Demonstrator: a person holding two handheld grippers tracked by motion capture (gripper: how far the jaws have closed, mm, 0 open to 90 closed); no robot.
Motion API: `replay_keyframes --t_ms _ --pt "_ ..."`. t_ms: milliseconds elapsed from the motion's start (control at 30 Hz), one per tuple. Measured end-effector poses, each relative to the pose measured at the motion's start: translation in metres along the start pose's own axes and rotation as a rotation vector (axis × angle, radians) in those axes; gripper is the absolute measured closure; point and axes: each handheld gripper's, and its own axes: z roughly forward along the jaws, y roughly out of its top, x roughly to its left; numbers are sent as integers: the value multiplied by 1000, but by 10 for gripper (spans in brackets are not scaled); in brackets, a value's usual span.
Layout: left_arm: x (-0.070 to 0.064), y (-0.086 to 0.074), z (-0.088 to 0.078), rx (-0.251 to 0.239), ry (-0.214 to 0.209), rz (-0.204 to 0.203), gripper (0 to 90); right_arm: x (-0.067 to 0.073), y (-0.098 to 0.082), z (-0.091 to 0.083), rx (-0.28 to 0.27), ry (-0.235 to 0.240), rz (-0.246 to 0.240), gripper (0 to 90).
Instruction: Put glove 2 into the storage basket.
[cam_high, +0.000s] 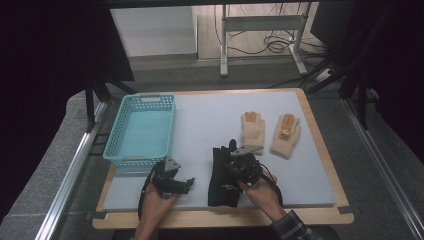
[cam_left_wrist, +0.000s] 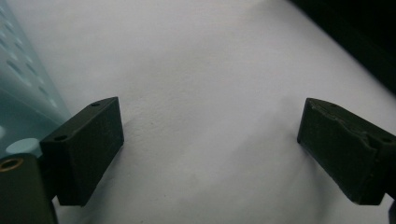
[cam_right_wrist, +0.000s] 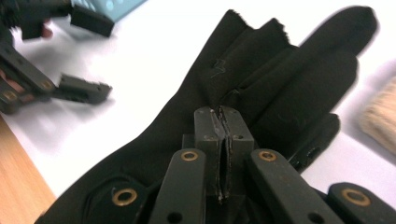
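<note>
The right gripper (cam_right_wrist: 223, 122) has its fingers pressed together, pinching a fold of the black glove (cam_right_wrist: 280, 79) raised between their tips; the rest of that glove lies flat on the tabletop (cam_high: 210, 120) under and ahead of the fingers, cuff toward the person. In the high view the right hand (cam_high: 262, 192) comes in from the near edge, the forearm angled up and left, the gripper tipped down onto the glove's palm. The left hand (cam_high: 159, 200) rests low beside it, holding the left gripper (cam_left_wrist: 210, 135) with its fingers wide apart over bare tabletop. The blue basket (cam_high: 142, 127) sits just beyond the left fingers. Two cream gloves (cam_high: 270, 132) lie beyond the right fingers, near the black glove's fingertips.
</note>
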Motion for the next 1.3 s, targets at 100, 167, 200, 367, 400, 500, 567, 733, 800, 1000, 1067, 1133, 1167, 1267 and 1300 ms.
replay_keyframes --t_ms 100,167,200,367,400,500,567,733,800,1000,1067,1133,1167,1267,1300 --pt "0 0 0 -1 1 1 74 6 2 -5 -3 -27 32 860" --pt "0 0 0 0 0 0 74 7 2 -5 0 -24 41 859" --pt "0 0 0 0 0 0 74 7 1 -2 -1 -27 33 858" --pt "0 0 0 -2 1 0 74 -4 -8 15 35 -5 42 734" --pt "0 0 0 -1 0 0 74 -10 -11 15 20 16 28 604" --pt "0 0 0 -1 2 0 74 -16 -12 11 5 16 17 541" --pt "0 0 0 -1 2 0 74 -26 -13 3 -15 30 22 494" --pt "0 0 0 3 -1 2 74 -49 -32 -12 -29 56 15 512" --pt "1 0 0 3 -4 -2 74 -52 -43 -15 -28 83 7 596" --pt "1 0 -1 5 -6 -26 73 -46 -62 -16 -8 133 -20 776" --pt "1 -2 -2 8 -7 -33 73 -42 -68 -14 0 135 -50 805" --pt "1 -5 -6 9 -8 -32 75 -37 -72 -10 -1 140 -69 809" --pt "1 -5 -6 9 -8 -32 75 -37 -72 -10 -1 140 -69 809" --pt "2 -9 -9 6 -10 -27 75 -32 -71 -5 -3 133 -87 812" --pt "3 -11 -11 4 -9 -24 74 -28 -69 -2 -5 132 -103 831"
